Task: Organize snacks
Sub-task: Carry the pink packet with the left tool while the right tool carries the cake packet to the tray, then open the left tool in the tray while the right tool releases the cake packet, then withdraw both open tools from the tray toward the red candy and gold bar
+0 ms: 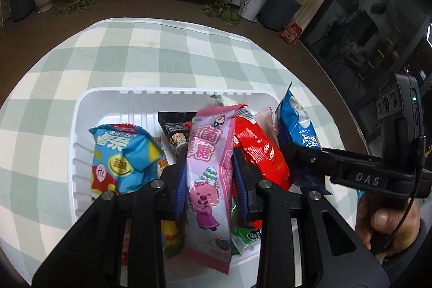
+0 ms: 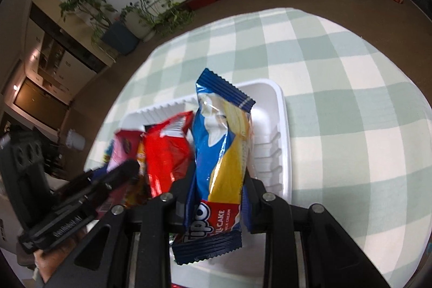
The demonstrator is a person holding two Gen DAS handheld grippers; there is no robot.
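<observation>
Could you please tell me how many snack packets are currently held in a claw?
2: the pink packet in the left claw, the blue cake packet in the right claw; both above the tray.

Left wrist view, close, angled down over white tray [image 1: 81, 126], right wrist view likewise, tray shared

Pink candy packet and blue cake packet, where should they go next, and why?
Probably lower both and let go. The left gripper pinches the pink candy packet, the right gripper the blue cake packet, both already over the white tray where other snacks lie.
</observation>
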